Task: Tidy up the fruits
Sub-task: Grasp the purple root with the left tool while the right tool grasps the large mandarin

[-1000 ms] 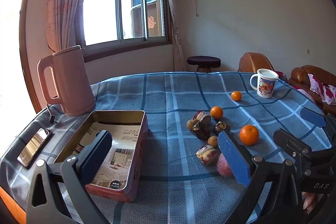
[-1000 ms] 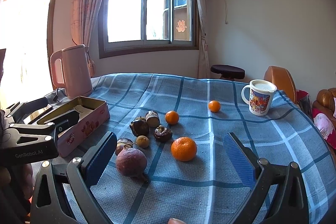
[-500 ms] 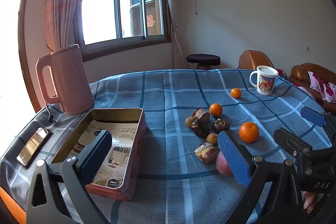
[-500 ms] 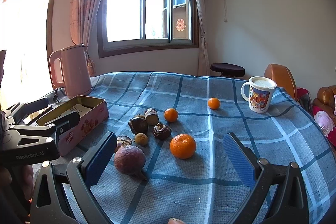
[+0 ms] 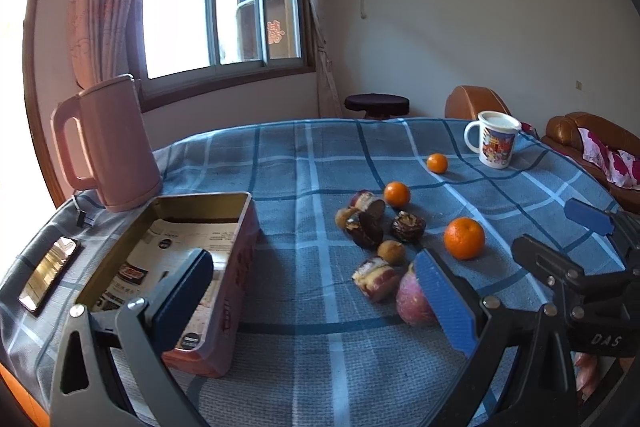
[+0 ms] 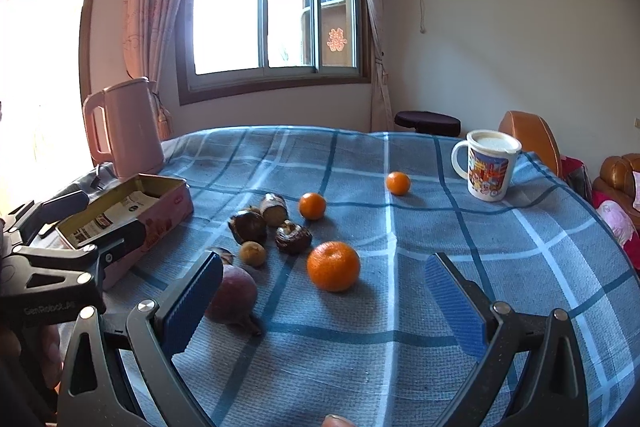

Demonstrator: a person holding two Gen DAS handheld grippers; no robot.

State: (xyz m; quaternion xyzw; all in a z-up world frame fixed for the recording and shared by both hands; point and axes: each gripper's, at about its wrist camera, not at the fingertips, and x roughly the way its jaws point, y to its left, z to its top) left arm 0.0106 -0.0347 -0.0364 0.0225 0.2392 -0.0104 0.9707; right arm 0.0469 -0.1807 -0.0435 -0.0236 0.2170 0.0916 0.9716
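Observation:
Three oranges lie on the blue plaid cloth: a large orange [image 6: 333, 265], a middle orange [image 6: 312, 205] and a far small orange [image 6: 398, 183]. Dark brown fruits [image 6: 248, 225] and a small tan fruit [image 6: 252, 253] cluster left of them. A reddish round fruit [image 6: 232, 293] sits by my right gripper's left finger. My right gripper [image 6: 324, 303] is open just short of the large orange [image 5: 464, 237]. My left gripper [image 5: 316, 301] is open, with the open tin box [image 5: 172, 263] under its left finger and the reddish fruit [image 5: 412, 299] behind its right finger.
A pink kettle [image 5: 106, 147] stands at the back left behind the tin. A phone [image 5: 48, 273] lies at the table's left edge. A printed mug [image 6: 488, 165] stands at the back right. Brown leather seats [image 5: 592, 143] are beyond the table.
Both grippers have drifted slightly forward toward the fruits, which now sit a little lower and nearer in each view. Jaws stay open; no fruit has moved.

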